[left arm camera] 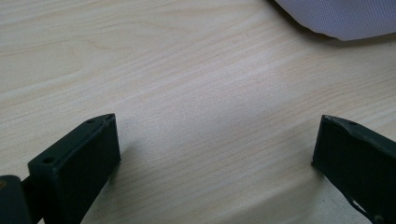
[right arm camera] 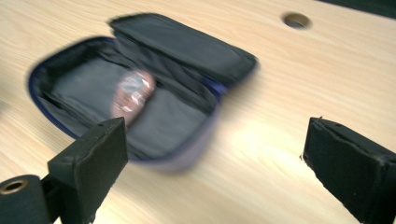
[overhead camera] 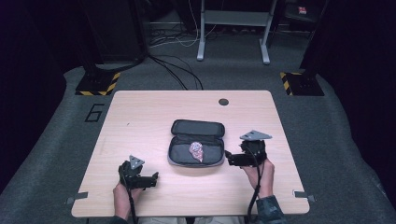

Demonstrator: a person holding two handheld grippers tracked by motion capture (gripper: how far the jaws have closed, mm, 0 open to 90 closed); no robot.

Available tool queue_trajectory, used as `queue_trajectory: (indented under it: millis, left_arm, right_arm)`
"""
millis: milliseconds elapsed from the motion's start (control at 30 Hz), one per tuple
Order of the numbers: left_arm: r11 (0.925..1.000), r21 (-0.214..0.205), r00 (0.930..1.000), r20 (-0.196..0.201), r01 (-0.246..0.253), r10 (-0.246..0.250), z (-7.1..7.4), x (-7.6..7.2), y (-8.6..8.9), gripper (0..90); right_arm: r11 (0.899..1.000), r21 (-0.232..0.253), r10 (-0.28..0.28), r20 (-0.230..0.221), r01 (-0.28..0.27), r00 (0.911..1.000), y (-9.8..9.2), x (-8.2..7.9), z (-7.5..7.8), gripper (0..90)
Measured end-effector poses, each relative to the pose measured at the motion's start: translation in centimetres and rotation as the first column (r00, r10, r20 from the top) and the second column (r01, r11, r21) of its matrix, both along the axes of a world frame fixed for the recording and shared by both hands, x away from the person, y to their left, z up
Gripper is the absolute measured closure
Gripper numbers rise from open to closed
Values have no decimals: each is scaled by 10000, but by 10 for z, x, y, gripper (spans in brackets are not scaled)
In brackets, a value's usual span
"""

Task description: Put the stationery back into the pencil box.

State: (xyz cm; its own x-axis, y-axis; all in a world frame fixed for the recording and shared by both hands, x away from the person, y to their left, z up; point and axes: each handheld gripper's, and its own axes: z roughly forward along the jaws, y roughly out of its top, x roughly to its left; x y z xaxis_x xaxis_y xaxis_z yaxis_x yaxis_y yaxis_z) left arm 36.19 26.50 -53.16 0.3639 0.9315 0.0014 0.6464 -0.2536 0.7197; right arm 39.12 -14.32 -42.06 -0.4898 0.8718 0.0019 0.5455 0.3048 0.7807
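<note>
Both black handheld grippers, left (overhead camera: 154,176) and right (overhead camera: 228,157), rest wide-jawed and empty, flanking an open dark fabric zip pouch (overhead camera: 196,143) mid-table, its pink patterned item (overhead camera: 196,150) exposed, seemingly for easy reach.

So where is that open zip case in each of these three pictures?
High view: the open case lies mid-table, between the grippers.
Left gripper view: a grey corner at the top right, probably the case.
Right gripper view: upper left, blurred.
Shared landmark: the pale wooden tabletop.

One open case (overhead camera: 196,148), one packet (overhead camera: 196,150)
</note>
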Motion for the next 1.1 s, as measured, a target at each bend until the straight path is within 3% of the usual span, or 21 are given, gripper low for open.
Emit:
queue_trajectory:
  millis: [233,400,567,700,867,933,1000,1100]
  left_arm:
    - [10000,0,10000,-10,4,-4,0,0,0,7]
    - [10000,2,10000,-74,35,-35,1,0,0,7]
    - [10000,4,10000,-22,4,-4,0,0,0,7]
    - [10000,2,10000,-38,15,-15,0,0,0,7]
    - [10000,6,10000,-45,22,-22,0,0,0,7]
    - [10000,-25,10000,50,-38,38,0,0,0,7]
    - [10000,1,10000,55,-45,45,0,0,0,7]
    - [10000,9,10000,52,-30,30,0,0,0,7]
  right_arm:
    - [9913,-32,-1318,-145,1318,9912,-52,-19,-21,56]
    - [9744,79,-2242,-421,2248,9736,-84,-30,-44,55]
    - [9536,70,-2992,-860,3009,9503,-110,-34,-74,41]
    - [9412,113,-3347,-1059,3377,9364,-122,-36,-94,36]
    - [9330,-224,-3594,-1089,3592,9268,-126,-34,-107,14]
    - [9371,-330,-3490,-989,3474,9319,-126,-33,-107,8]
    - [9357,-528,-3523,-920,3487,9314,-124,-31,-109,0]
    - [9353,-396,-3537,-868,3516,9313,-124,-32,-110,0]
